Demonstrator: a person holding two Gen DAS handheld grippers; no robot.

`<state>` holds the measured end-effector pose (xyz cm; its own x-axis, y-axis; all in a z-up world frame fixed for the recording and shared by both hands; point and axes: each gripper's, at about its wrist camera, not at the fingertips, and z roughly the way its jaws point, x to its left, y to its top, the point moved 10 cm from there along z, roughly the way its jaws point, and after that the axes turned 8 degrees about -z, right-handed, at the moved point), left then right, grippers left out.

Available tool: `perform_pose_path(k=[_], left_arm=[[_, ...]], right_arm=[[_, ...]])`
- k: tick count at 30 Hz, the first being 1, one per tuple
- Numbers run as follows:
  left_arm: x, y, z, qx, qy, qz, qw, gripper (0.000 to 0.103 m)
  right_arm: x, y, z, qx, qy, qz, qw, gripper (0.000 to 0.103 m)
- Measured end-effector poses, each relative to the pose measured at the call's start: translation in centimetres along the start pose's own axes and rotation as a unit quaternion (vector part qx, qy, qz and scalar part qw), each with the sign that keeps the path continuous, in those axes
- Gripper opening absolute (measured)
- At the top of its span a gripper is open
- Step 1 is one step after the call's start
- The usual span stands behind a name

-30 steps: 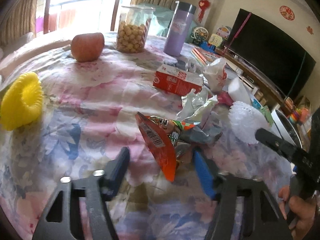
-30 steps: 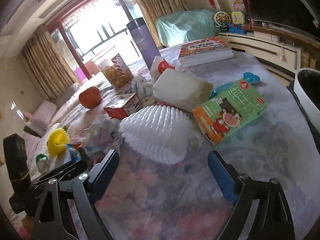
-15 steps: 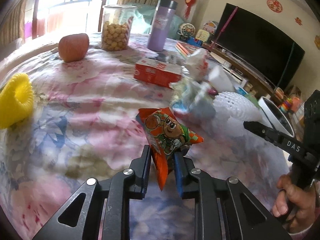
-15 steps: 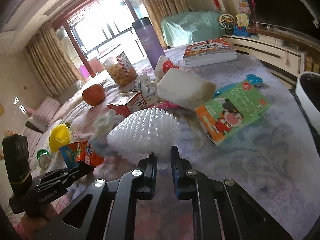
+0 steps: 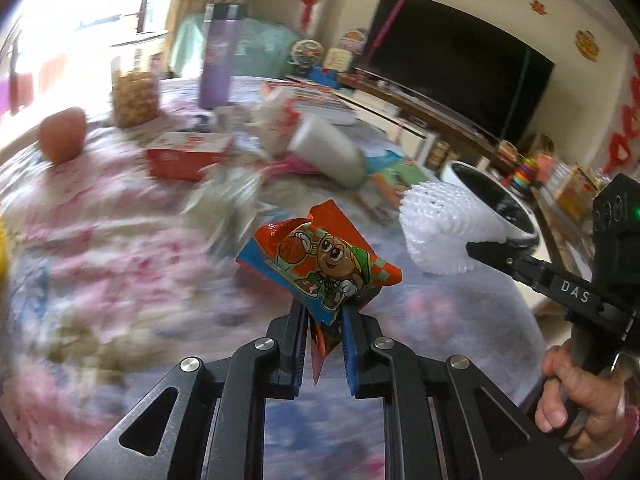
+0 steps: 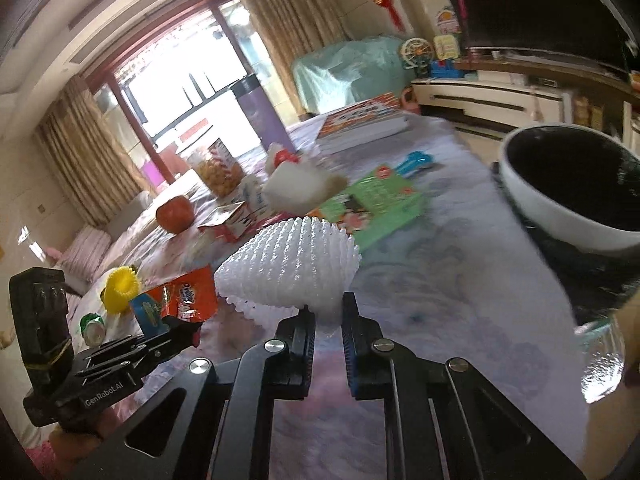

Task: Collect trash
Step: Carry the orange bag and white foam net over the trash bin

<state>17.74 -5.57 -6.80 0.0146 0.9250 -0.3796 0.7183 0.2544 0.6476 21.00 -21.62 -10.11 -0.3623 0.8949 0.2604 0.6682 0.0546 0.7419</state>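
Snack wrapper's [image 5: 320, 268] lower end hidden (between jaws).

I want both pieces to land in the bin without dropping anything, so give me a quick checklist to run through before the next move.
1. Left claw gripping the orange snack wrapper: ok, though its jaws are closing a little more.
2. Right claw gripping the white foam net: ok, pinched at its lower edge.
3. Both pieces lifted off the floral tablecloth: ok.
4. Bin open, its mouth free: ok, dark liner visible, nothing across it.
5. Way to the bin free for the right claw: ok.
6. Room inside the bin: cannot tell, the inside is too dark.
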Motion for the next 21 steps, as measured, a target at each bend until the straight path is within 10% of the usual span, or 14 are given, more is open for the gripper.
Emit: perform_pose_path(k=[21], left_arm=[[-9.3,0.7,6.2,0.031,-0.049,0.058,0.9967,0.014]], right_arm=[[-9.8,0.4,-5.9,-0.035,-0.086,0.064,0.994,0.012]])
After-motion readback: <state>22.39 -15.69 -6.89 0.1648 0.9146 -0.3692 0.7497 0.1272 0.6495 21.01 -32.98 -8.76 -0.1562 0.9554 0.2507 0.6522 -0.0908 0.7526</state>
